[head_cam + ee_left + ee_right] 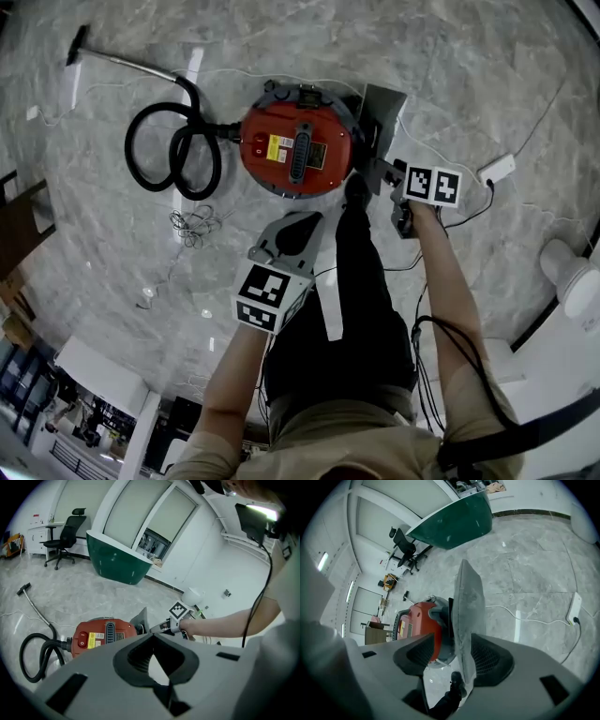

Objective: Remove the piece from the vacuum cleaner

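Note:
The red round vacuum cleaner point(298, 150) sits on the marble floor, its black hose point(173, 150) coiled to its left. My right gripper point(377, 167) is at the vacuum's right side, shut on a flat grey piece point(382, 111) that stands on edge against the body. In the right gripper view that grey piece point(466, 606) runs upright between the jaws of the right gripper point(464, 654), with the vacuum point(419, 620) just behind it. My left gripper point(286, 234) hovers below the vacuum, shut and holding nothing. The left gripper point(152, 638) points at the vacuum point(105, 634).
A metal wand with a nozzle point(80, 47) lies at the far left. A white power strip point(497, 169) and cables lie at the right, near a white round appliance point(572, 272). The person's dark leg and shoe point(356, 192) stand beside the vacuum. A green counter point(119, 564) is beyond.

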